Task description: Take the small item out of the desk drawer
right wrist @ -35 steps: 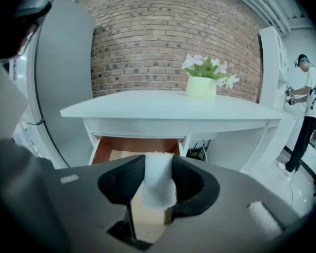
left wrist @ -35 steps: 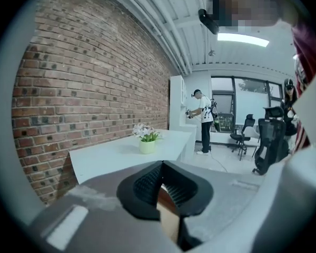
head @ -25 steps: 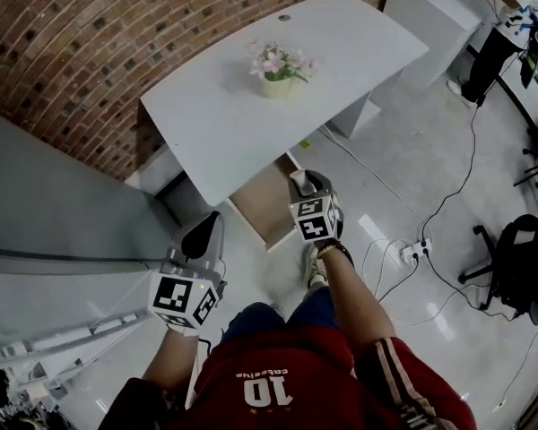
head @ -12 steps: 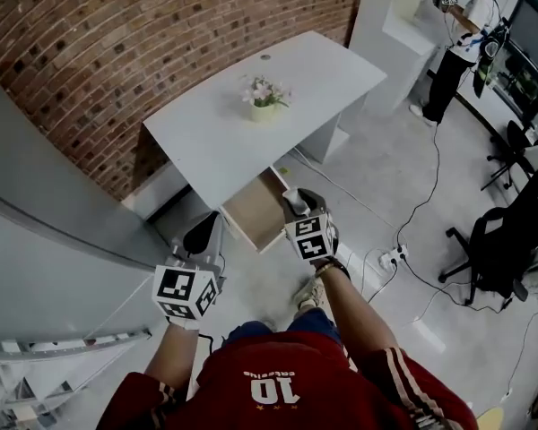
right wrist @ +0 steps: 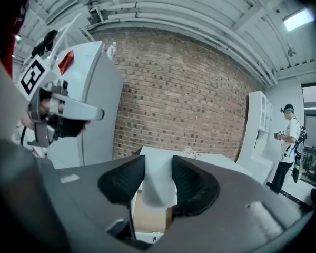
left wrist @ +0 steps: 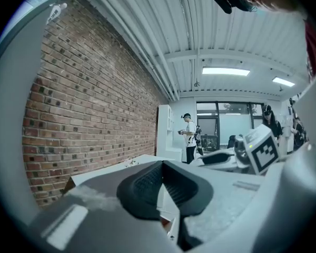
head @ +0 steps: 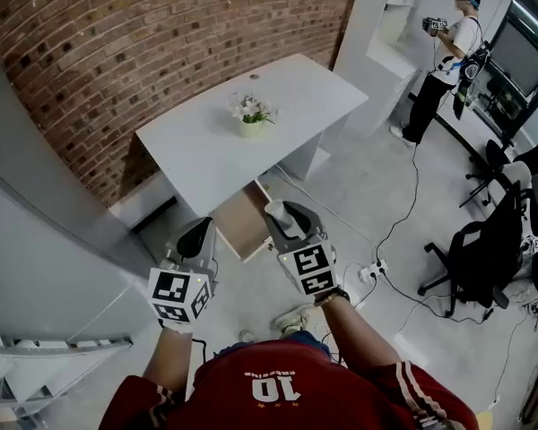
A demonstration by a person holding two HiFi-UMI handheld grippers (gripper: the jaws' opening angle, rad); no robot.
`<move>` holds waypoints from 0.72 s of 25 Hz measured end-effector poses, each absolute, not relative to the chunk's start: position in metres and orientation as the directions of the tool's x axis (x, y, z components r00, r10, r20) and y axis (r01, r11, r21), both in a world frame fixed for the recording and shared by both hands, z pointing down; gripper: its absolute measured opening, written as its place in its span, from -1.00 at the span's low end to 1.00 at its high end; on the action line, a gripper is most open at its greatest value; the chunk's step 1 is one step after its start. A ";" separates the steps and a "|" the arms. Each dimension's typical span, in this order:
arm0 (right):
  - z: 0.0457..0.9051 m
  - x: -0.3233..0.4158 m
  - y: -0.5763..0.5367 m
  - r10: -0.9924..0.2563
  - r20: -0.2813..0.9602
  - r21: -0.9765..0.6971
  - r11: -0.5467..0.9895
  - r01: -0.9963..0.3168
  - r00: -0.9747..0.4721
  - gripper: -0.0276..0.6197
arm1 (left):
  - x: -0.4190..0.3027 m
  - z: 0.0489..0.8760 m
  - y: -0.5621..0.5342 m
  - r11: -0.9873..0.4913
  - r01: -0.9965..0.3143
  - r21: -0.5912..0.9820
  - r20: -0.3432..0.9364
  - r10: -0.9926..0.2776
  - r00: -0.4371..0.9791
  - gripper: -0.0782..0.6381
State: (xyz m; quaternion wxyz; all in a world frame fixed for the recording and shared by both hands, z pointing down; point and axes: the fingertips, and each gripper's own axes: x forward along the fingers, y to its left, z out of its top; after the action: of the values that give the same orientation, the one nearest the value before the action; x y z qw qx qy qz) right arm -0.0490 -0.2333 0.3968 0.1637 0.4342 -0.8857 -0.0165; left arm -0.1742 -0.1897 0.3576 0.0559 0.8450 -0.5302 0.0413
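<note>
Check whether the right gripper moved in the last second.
Yes. The right gripper, holding the small white item, has lifted toward the camera, away from the open drawer.

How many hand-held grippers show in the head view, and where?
2. The left hand-held gripper is lower left, jaws together, empty. The right hand-held gripper is at centre, beside the open drawer, clamped on a small white item.
</note>
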 end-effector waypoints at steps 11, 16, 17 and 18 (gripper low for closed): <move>0.308 -0.016 -0.189 -0.808 0.041 0.027 0.589 -0.808 -0.588 -0.41 | -0.167 0.318 -0.168 -0.402 -0.916 0.010 0.023 -0.915 0.402 -0.78; 0.305 0.000 -0.175 -0.841 0.006 -0.007 0.541 -0.841 -0.541 -0.41 | -0.152 0.314 -0.169 -0.434 -0.901 -0.006 0.013 -0.901 0.434 -0.78; 0.305 0.004 -0.174 -0.849 0.001 -0.012 0.528 -0.849 -0.528 -0.41 | -0.148 0.313 -0.171 -0.444 -0.896 -0.007 0.012 -0.896 0.444 -0.78; 0.305 0.008 -0.173 -0.857 -0.005 -0.018 0.515 -0.857 -0.515 -0.41 | -0.143 0.313 -0.172 -0.452 -0.892 -0.008 0.011 -0.892 0.452 -0.78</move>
State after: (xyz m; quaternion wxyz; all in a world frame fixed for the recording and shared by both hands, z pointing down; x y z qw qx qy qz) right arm 0.0078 -0.1726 0.3051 -0.0064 0.4922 -0.8704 0.0067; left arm -0.1432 -0.1716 0.3130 -0.0004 0.8521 -0.5234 0.0066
